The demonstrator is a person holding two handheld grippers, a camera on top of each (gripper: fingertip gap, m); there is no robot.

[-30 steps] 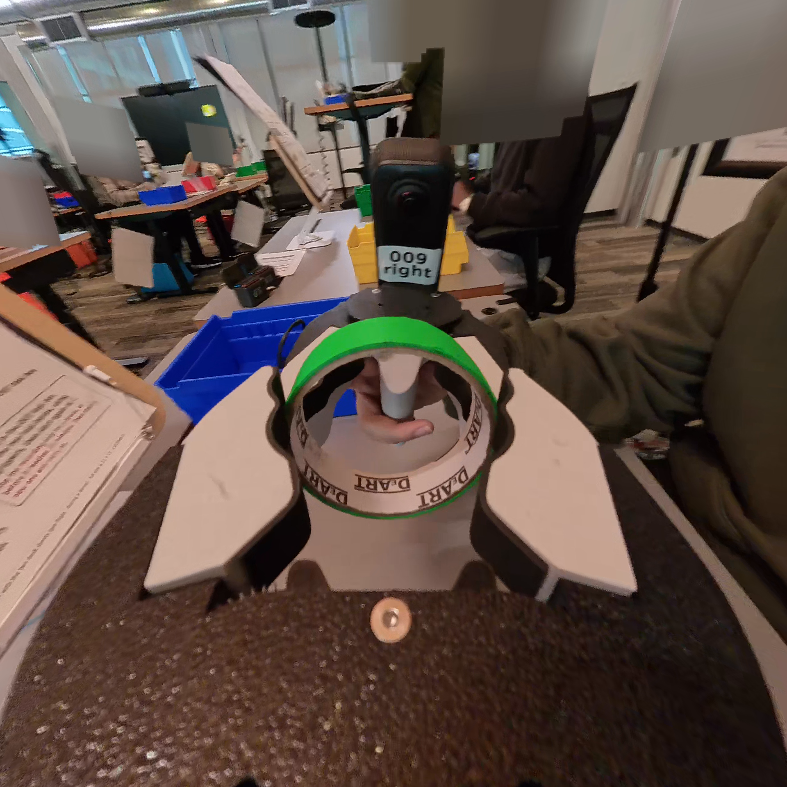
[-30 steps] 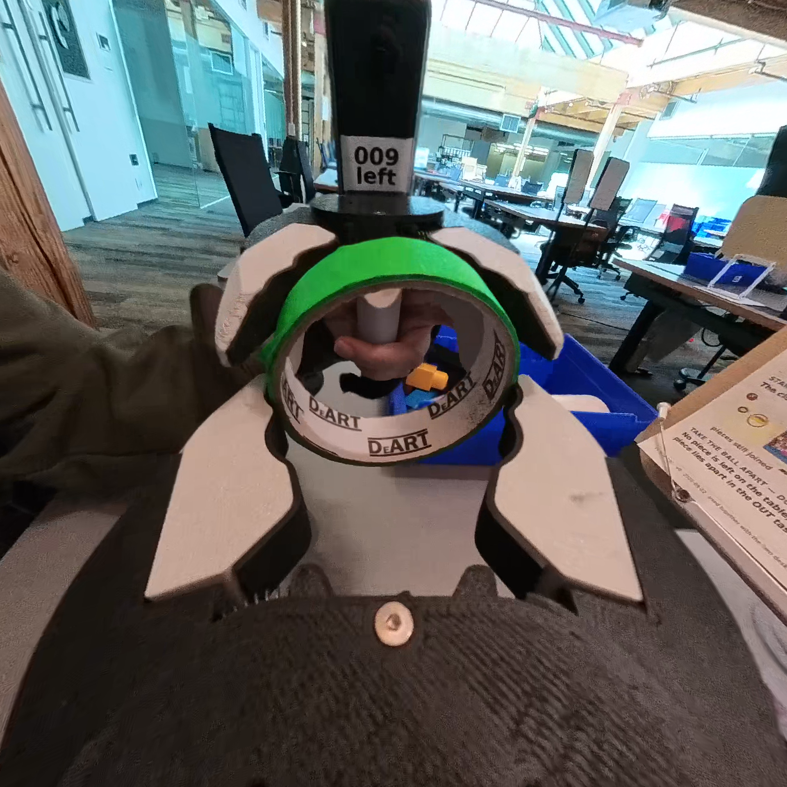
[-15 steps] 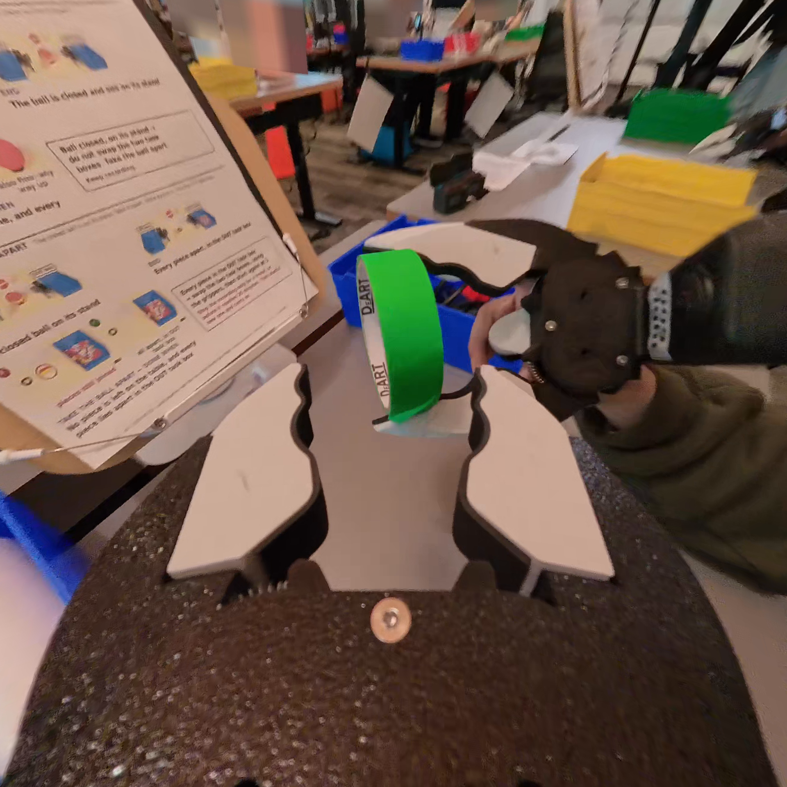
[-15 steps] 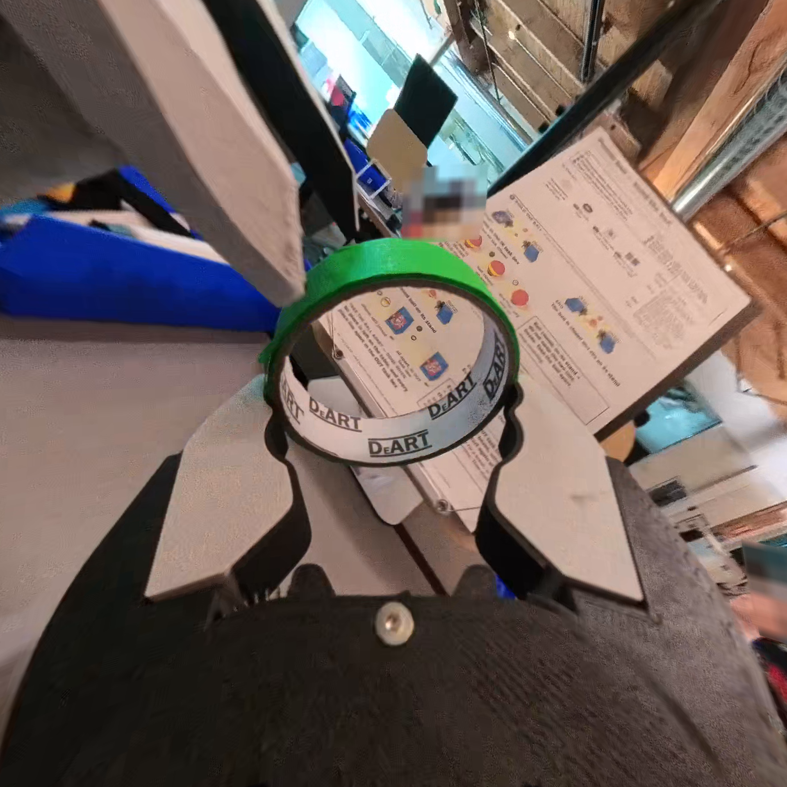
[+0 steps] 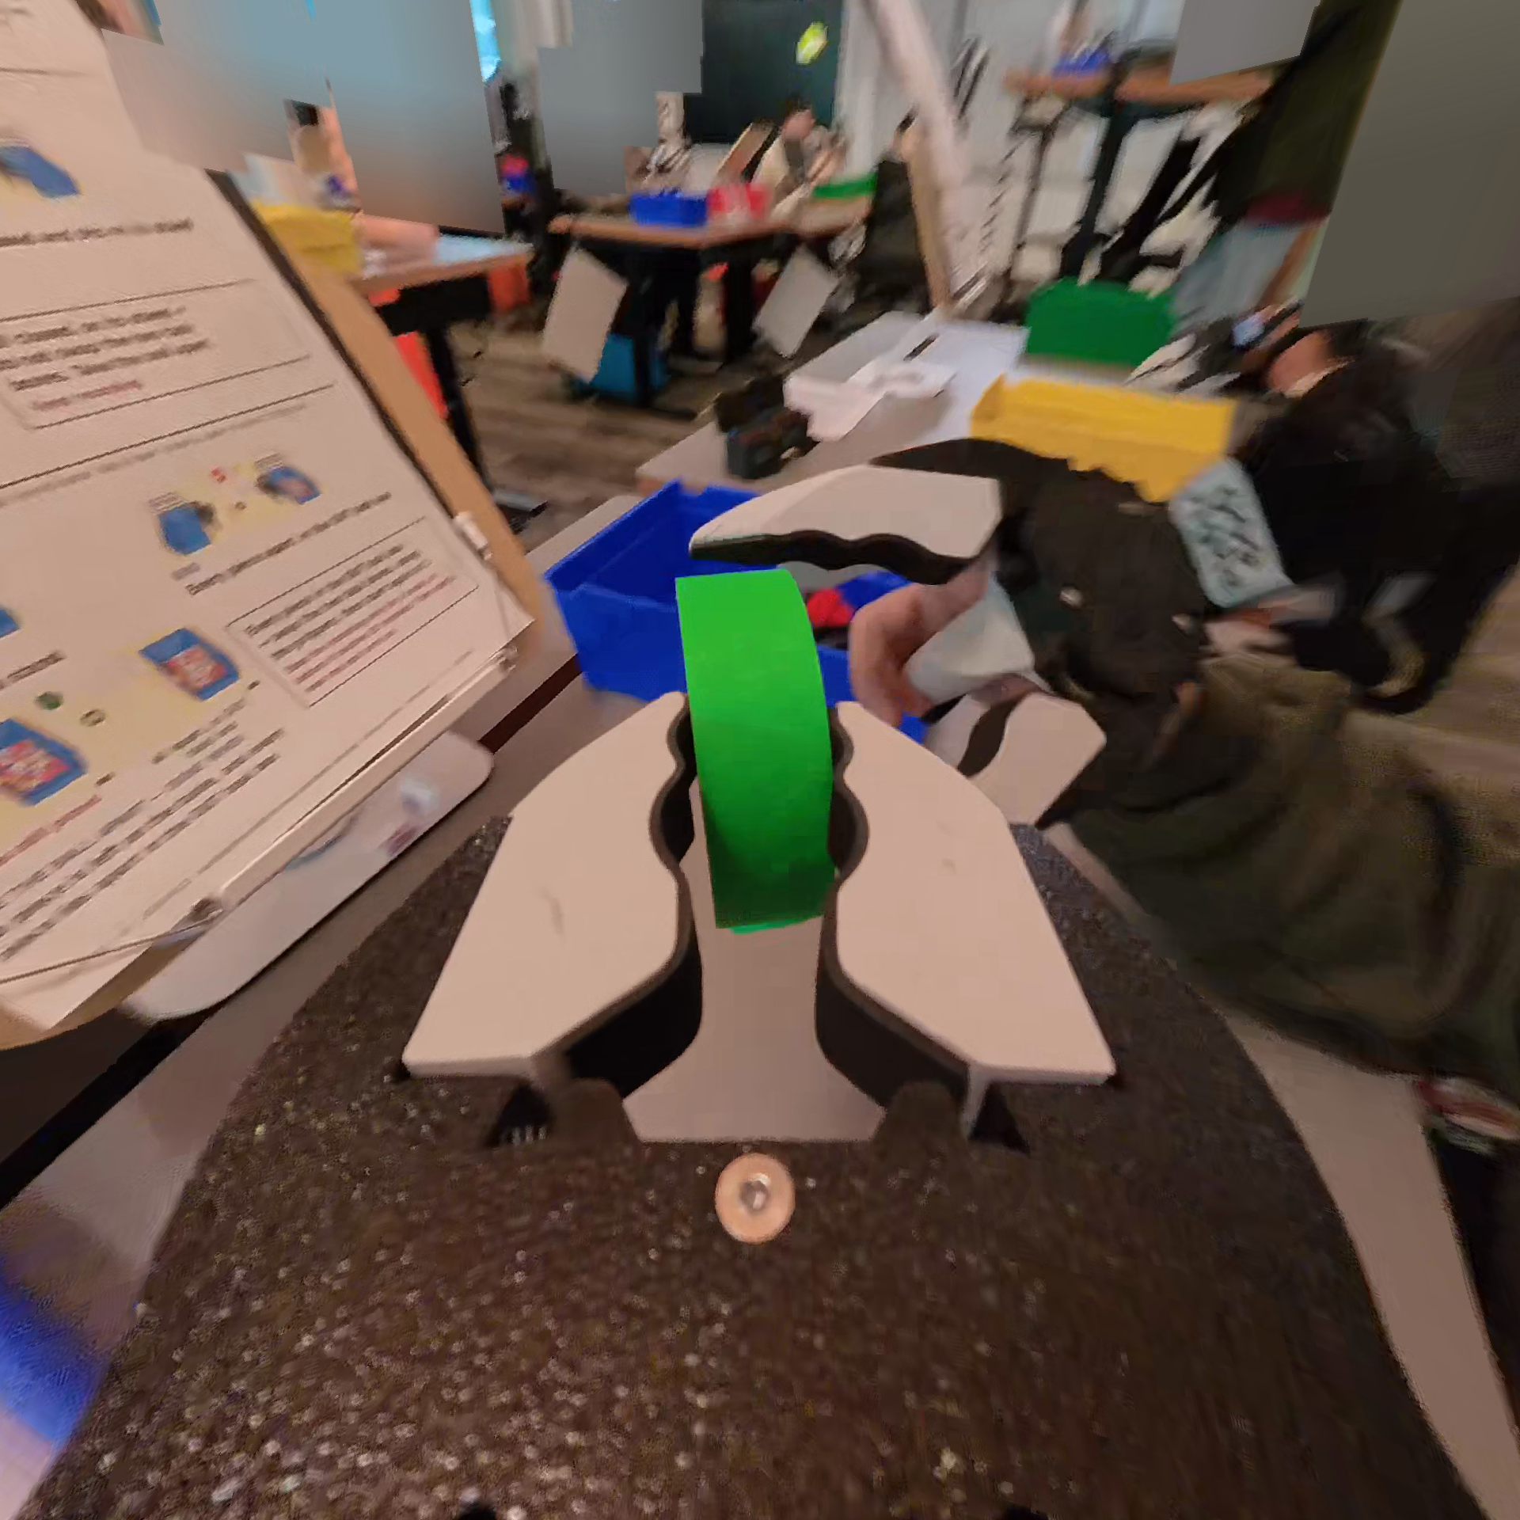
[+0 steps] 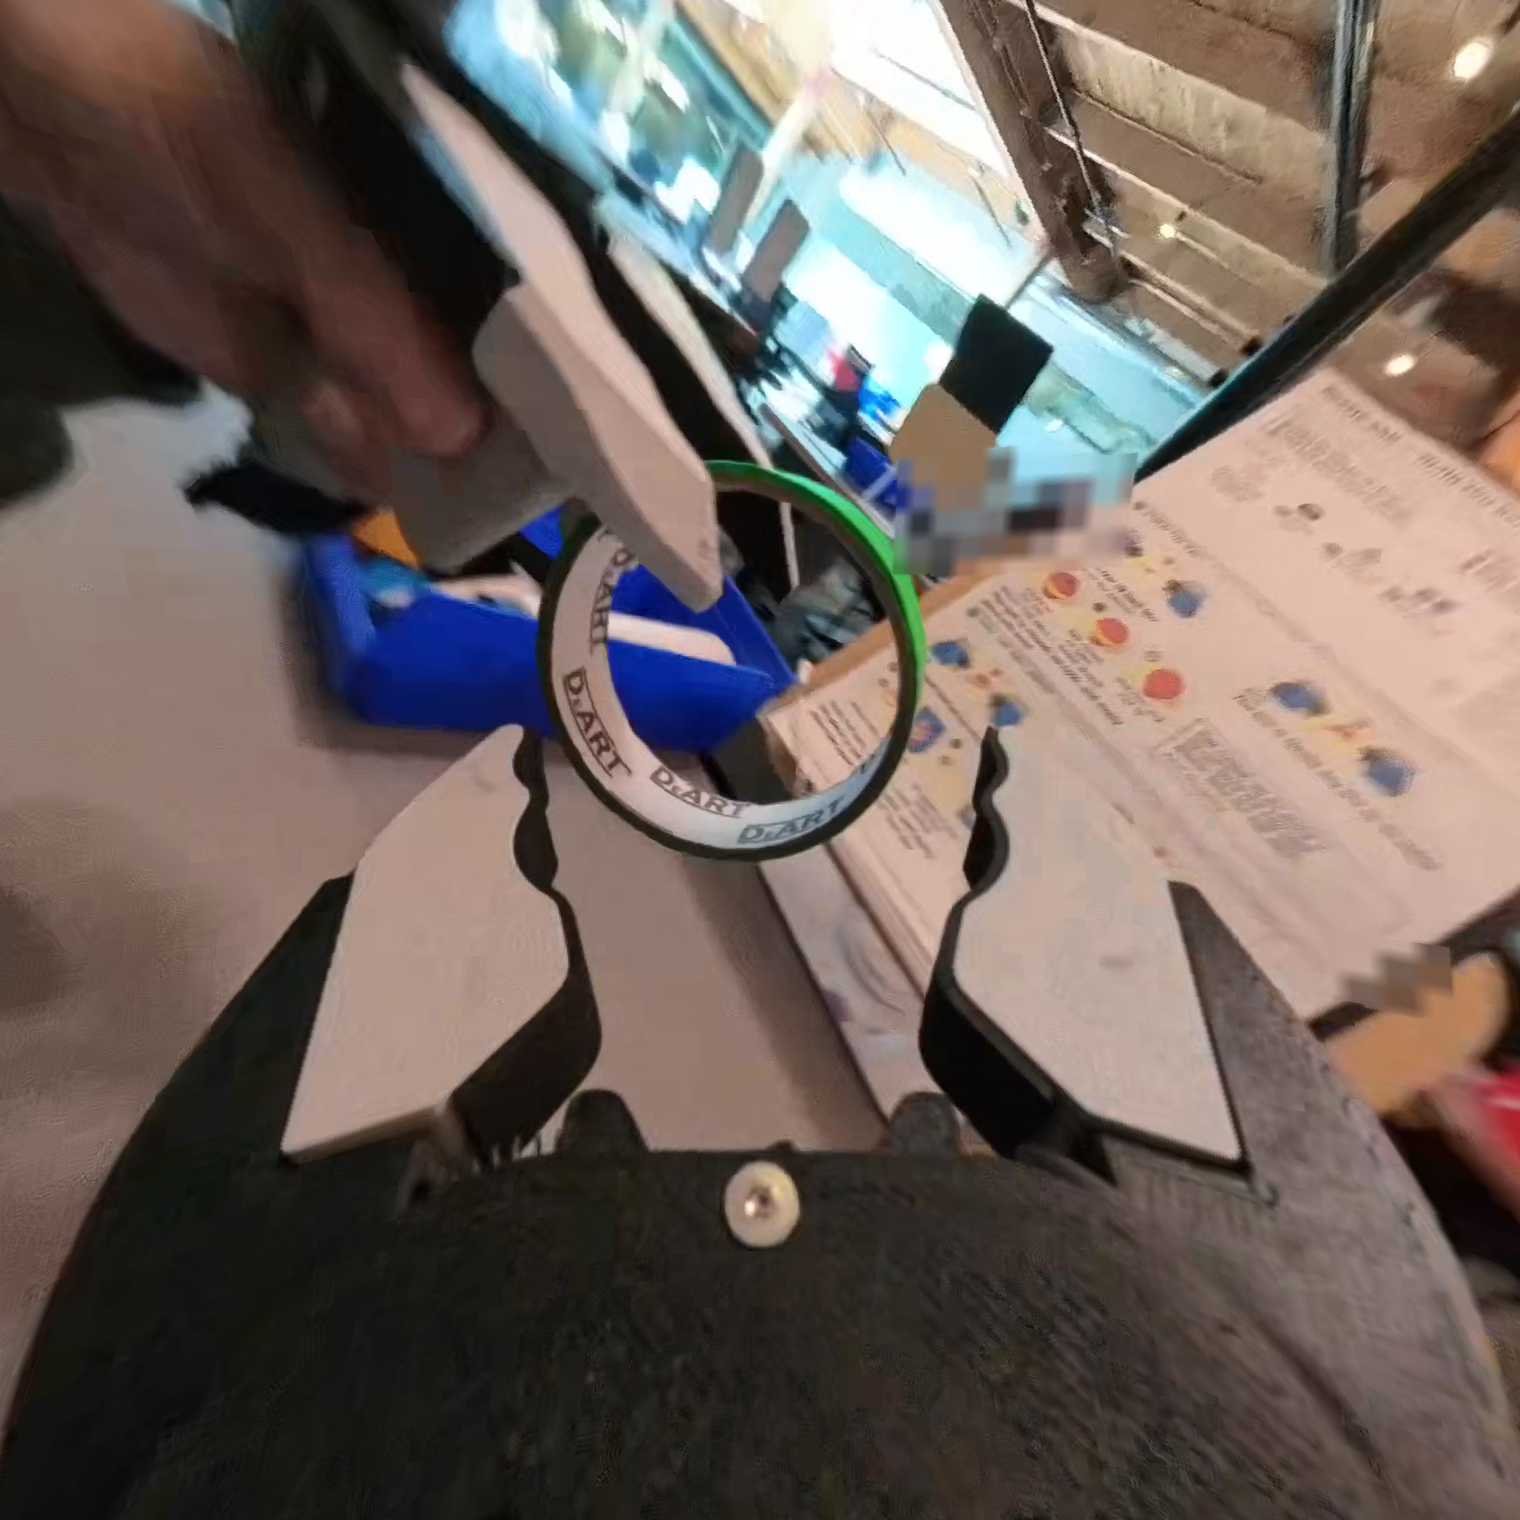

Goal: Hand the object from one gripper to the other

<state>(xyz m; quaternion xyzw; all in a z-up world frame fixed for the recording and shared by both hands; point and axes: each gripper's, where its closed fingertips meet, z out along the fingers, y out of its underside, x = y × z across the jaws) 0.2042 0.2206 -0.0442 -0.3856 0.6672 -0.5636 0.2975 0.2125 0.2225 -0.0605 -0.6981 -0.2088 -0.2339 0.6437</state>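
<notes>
A green tape roll (image 5: 753,658) with a white inner core stands edge-on between the fingers of my left gripper (image 5: 761,711), which is shut on it. In the left wrist view the right gripper's upper finger (image 5: 855,510) hangs just above the roll and its lower finger (image 5: 1028,757) sits off to the right, with a hand behind them. In the right wrist view my right gripper (image 6: 761,740) is open wide. The roll (image 6: 707,810) hangs just beyond its fingertips, held from the upper left by one of the left gripper's fingers (image 6: 609,461).
A blue bin (image 5: 625,609) stands on the grey table behind the roll and also shows in the right wrist view (image 6: 461,658). A clipboard with an instruction sheet (image 5: 206,576) leans at the left. A yellow bin (image 5: 1102,436) and a green bin (image 5: 1094,321) stand farther back. An olive sleeve (image 5: 1316,822) lies at the right.
Half a second ago my right gripper held the roll and my left was open. Now my left has shut on the roll edge-on, and my right has opened and drawn back slightly.
</notes>
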